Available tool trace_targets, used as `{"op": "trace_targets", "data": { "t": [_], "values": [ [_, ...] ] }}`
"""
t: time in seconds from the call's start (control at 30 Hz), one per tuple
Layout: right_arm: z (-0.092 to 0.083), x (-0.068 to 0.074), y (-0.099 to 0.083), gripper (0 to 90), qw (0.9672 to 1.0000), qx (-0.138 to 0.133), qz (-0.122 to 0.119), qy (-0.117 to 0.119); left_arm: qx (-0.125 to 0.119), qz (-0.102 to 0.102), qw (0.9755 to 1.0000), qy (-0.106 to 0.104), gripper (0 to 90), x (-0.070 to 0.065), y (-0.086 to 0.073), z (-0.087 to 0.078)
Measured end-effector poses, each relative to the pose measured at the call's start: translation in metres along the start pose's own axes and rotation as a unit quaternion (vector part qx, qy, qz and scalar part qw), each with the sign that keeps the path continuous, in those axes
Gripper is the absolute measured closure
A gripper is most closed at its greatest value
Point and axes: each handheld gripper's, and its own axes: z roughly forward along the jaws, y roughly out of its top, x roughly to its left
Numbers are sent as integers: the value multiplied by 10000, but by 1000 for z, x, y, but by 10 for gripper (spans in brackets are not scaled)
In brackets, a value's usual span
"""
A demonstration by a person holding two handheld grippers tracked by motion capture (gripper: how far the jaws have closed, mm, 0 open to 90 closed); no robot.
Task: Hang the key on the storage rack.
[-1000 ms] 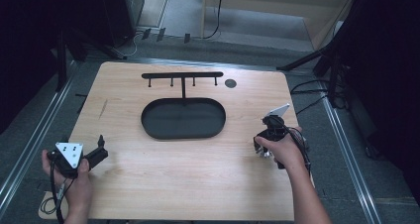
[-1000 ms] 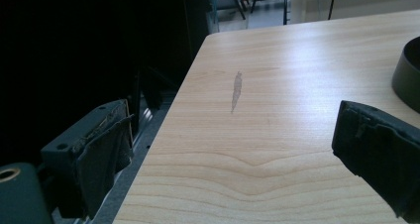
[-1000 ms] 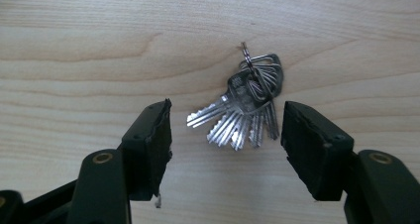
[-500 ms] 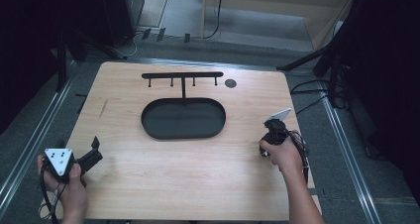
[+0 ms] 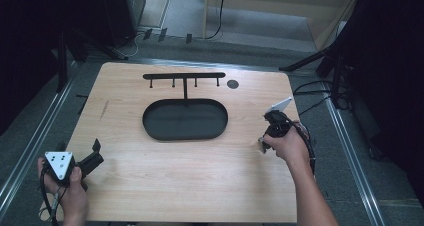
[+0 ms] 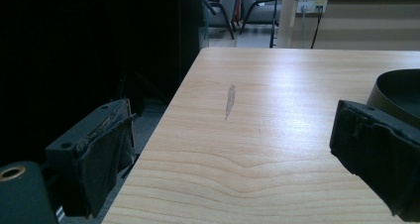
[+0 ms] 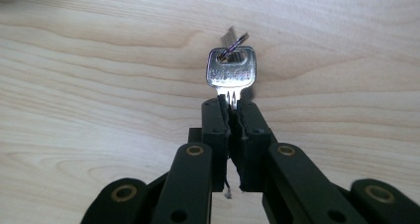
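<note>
1. Compared with a second ago, the left claw (image 5: pixel 95 153) has slid back toward the near left corner of the desk (image 5: pixel 200 186), and the person's left hand (image 5: pixel 67 186) now hangs partly off the left edge. The right claw (image 5: pixel 263 145) has barely moved. It sits a touch closer to the right edge, and the right hand (image 5: pixel 290 146) is angled a bit differently.

2. Right claw: the jaws are pinched tight on a silver key (image 7: pixel 231 74). They grip the blade, so the square head sticks out past the tips. A small key ring (image 7: pixel 235 45) is threaded through the hole in the head. In the right gripper view the claw points down at the wood with the key just above it. Can't tell if the key actually touches the desk.

3. Left claw: jaws spread wide, nothing between them. In the left gripper view one jaw hangs past the desk's left edge and the other is over the wood, near the rim of the black tray (image 6: pixel 396 87).

4. Counting stuff:
   - one key, on one ring, over the right side of the desk
   - one black oval tray (image 5: pixel 185 120) in the middle
   - one black rack (image 5: pixel 184 77) with four little pegs, standing just behind the tray
   - one dark round spot (image 5: pixel 232 83) beside the rack's right end
   - one grey scuff mark (image 6: pixel 230 100) on the left part of the desk
</note>
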Motion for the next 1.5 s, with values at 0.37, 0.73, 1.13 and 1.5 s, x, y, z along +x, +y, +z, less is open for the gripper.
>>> {"op": "trace_targets", "data": {
  "t": [0.37,0.73,1.13,1.5],
  "values": [
    [-52,34,24,851,9991,-235,-344,-49,24,-10,10000,-24,58,1,0,1],
    [-89,75,48,851,9978,-417,-517,-4,31,21,10000,-24,58,0,0,1],
    [-108,112,71,851,9955,-592,-733,17,40,46,10000,-37,58,0,0,1],
    [-115,136,85,851,9942,-725,-794,42,49,50,10000,-46,59,0,0,1]
  ]
}}
